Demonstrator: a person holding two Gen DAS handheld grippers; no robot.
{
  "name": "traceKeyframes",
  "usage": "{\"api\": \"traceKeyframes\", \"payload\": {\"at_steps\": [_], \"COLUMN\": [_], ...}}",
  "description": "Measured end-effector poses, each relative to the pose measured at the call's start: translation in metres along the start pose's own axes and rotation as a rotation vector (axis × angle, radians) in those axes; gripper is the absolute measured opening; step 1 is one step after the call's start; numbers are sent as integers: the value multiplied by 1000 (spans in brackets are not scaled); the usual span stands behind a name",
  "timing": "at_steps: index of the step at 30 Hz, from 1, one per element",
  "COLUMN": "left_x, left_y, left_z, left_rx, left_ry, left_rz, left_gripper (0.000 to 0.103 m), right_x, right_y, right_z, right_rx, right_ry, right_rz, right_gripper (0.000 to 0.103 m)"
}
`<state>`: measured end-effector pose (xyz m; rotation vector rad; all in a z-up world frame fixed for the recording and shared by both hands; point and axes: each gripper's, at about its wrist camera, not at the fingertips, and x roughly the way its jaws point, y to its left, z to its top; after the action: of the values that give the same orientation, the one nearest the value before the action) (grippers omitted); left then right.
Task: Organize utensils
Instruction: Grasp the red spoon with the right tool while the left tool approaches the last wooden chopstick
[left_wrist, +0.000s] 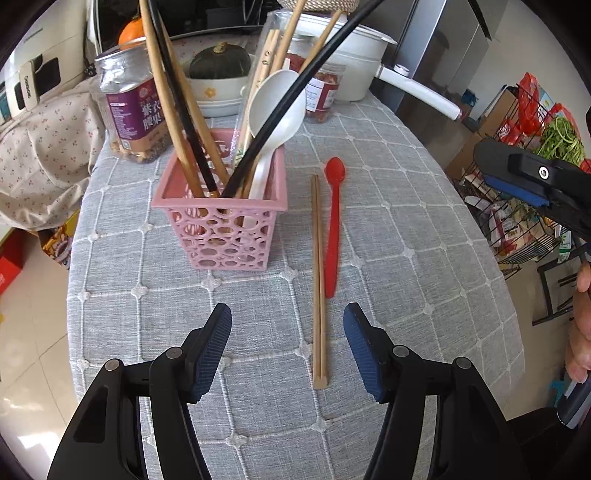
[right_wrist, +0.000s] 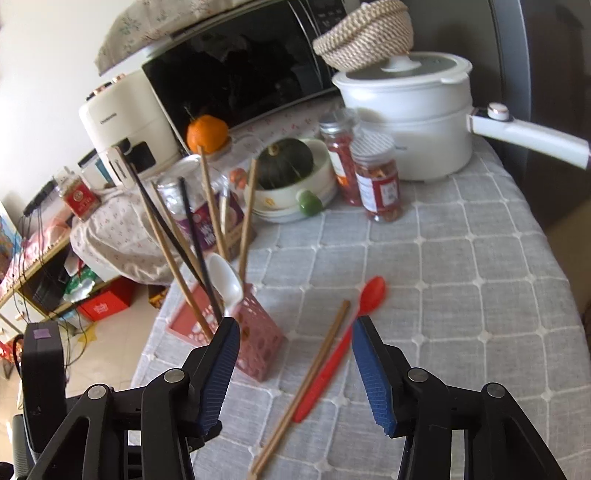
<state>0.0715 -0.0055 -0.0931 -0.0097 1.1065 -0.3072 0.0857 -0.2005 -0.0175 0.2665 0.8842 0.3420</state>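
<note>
Lying flat on the grey quilted cloth of the bench (left_wrist: 406, 229), two utensils are not yet put away: a pair of wooden chopsticks (left_wrist: 318, 280) and a red spoon (left_wrist: 333, 225), side by side just right of centre in the left wrist view. They sit close enough that they may touch along part of their length; you cannot tell for sure. The pink perforated caddy (left_wrist: 221, 236) stands upright left of them, already holding wooden and dark chopsticks and a white spoon (left_wrist: 275, 110).

Your left hand-held gripper (left_wrist: 287, 347) hovers above the near end of the chopsticks with its jaws spread wide and nothing between them. Your right hand-held gripper (right_wrist: 295, 373) is likewise wide apart and empty; in its view the red spoon (right_wrist: 343, 347) and the chopsticks (right_wrist: 306, 384) run diagonally through the lower centre.

Expect both items to be very light and stiff. The chopsticks are thin, so they probably roll or split apart if you pinch only one; close across both together, near the thicker square end at the bottom of the left view. The plastic spoon looks smooth and likely slippery; take it on the flat handle around the middle, not on the rounded bowl, so it does not pivot.

Both lie low on a soft cloth, so the ribbed blue pads (left_wrist: 210, 350) probably have to press down into the fabric. Watch that you do not snag the cloth or take the neighbouring utensil along. The caddy looks light and top-heavy with tall sticks, so a knock could tip it.
</note>
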Motion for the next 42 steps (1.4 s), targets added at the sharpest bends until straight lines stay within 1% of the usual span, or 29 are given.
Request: {"api": "traceKeyframes", "payload": {"at_steps": [1,2,3,4,6,7,8,9,12,14,16,20,26,28,31,34,36,37,39,42], "left_x": [5,9,14,19,26,28,30,31,34,38,43,43,39,36,31,28,25,24,21,17], "left_y": [-3,-7,-10,-13,-24,-31,-41,-50,-73,-80,-81,-73,-48,-36,-20,-6,-1,2,7,11], "left_z": [0,0,0,1,2,2,2,1,0,1,0,-6,-22,-25,-27,-29,-30,-31,-32,-34], "left_rx": [8,15,18,19,34,56,84,106,134,136,122,104,62,43,16,-7,-6,-5,-9,-11], "left_ry": [10,21,29,37,35,24,13,2,-18,-13,10,46,75,72,80,92,88,88,89,86], "left_rz": [-6,-11,-13,-15,-8,13,35,39,28,43,42,36,23,26,35,21,22,22,14,5], "left_gripper": [55,50,38,29,22,21,20,20,20,20,20,21,24,29,33,34,34,34,34,35], "right_x": [4,9,14,18,23,24,25,24,19,17,19,32,66,80,102,125,138,145,156,165], "right_y": [-7,-14,-20,-26,-38,-44,-52,-59,-80,-89,-97,-107,-103,-99,-91,-80,-72,-69,-64,-57], "right_z": [-3,-6,-9,-12,-18,-20,-22,-23,-26,-28,-30,-32,-27,-23,-18,-13,-9,-8,-7,-3], "right_rx": [16,32,43,52,71,85,102,122,169,171,172,186,189,206,239,266,275,279,287,282], "right_ry": [34,68,103,134,179,195,207,213,211,211,221,257,295,297,300,300,297,296,294,271], "right_rz": [-8,-17,-28,-41,-64,-74,-80,-81,-91,-107,-121,-112,-104,-90,-62,-42,-43,-50,-69,-96], "right_gripper": [67,69,69,69,70,70,70,70,73,74,74,74,74,74,74,69,59,56,45,38]}}
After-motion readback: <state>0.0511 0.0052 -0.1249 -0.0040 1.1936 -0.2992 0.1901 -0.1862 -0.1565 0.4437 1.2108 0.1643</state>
